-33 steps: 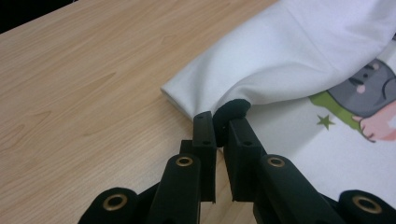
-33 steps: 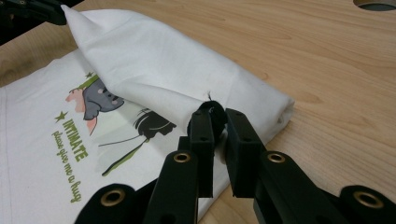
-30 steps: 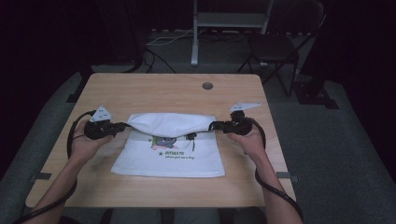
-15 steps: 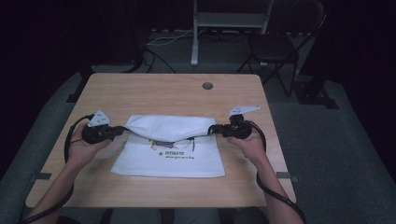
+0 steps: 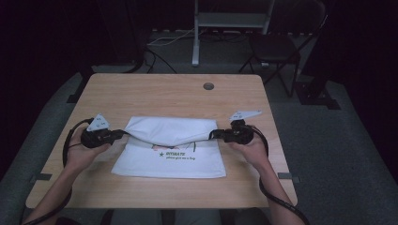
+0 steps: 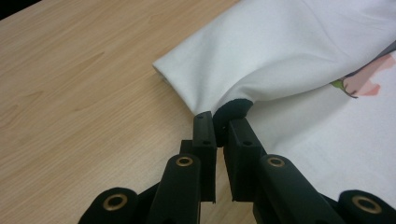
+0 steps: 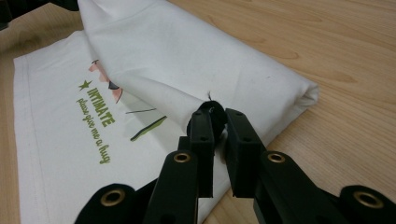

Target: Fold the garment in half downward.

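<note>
A white cloth (image 5: 169, 161) with green lettering lies flat on the wooden table (image 5: 164, 96). Its far part is folded over towards the person into a rolled flap (image 5: 171, 130). My left gripper (image 5: 123, 134) is shut on the flap's left corner, and my right gripper (image 5: 212, 135) is shut on its right corner. In the left gripper view the left gripper (image 6: 220, 123) pinches the white cloth (image 6: 280, 51) at a dark bit of its edge, just above the table. The right gripper view has the right gripper (image 7: 217, 119) nipping the cloth (image 7: 177, 60) beside the green print (image 7: 95, 119).
A round cable hole (image 5: 208, 86) sits in the table's far middle. Beyond the table stand a metal frame (image 5: 225, 21) and a dark chair (image 5: 277, 47). Bare wood lies left, right and far of the cloth. Cables trail from both grippers past the forearms.
Both grippers have come slightly towards the person's side of the table, drawing the folded flap a little further over the lower layer. Both grips are unchanged.
</note>
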`<state>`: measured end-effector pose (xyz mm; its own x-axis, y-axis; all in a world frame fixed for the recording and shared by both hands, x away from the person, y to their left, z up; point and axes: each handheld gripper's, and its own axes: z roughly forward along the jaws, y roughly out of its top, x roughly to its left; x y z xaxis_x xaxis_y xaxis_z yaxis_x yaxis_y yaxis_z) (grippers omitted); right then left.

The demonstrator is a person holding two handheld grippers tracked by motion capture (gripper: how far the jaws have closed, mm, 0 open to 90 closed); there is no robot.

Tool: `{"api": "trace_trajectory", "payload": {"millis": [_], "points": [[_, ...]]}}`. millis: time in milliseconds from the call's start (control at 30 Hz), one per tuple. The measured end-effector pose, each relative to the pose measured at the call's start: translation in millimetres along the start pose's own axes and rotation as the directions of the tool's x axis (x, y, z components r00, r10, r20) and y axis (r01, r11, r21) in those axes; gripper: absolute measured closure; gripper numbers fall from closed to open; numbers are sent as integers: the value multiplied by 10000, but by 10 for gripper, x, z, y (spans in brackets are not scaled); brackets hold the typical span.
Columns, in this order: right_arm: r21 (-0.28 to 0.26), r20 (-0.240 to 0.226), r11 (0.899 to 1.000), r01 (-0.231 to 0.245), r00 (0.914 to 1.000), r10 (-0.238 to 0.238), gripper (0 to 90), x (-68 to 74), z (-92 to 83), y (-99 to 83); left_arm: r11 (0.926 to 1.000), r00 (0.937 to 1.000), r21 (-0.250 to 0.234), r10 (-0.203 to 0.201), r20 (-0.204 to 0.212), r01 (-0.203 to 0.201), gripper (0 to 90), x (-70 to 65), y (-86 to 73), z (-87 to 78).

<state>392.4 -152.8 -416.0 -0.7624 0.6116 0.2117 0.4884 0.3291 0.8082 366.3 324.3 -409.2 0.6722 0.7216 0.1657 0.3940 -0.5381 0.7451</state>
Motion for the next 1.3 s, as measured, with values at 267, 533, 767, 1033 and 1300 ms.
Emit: {"api": "trace_trajectory", "payload": {"millis": [267, 533, 767, 1033, 1300], "points": [[14, -30, 10000, 97, 9999, -97, 825, 36, 10, -23, 9999, 10000, -162, 44, -6, -44, 837, -32, -21, -45], [18, -152, 10000, 72, 9999, -71, 825, 46, -14, -58, 9997, 9998, -157, 176, 23, -176, 837, -65, -35, -76], [-1, -237, 9998, 206, 9995, -206, 825, 85, -52, -57, 9990, 9992, -212, 392, 16, -391, 837, -111, -25, -128], [47, -338, 9995, 303, 9990, -301, 825, 115, -78, -101, 9989, 9990, -135, 445, 26, -444, 839, -148, -76, -168], [86, -370, 9994, 339, 9988, -335, 825, 133, -113, -144, 9986, 9986, -104, 526, 26, -526, 839, -167, -116, -195]]}}
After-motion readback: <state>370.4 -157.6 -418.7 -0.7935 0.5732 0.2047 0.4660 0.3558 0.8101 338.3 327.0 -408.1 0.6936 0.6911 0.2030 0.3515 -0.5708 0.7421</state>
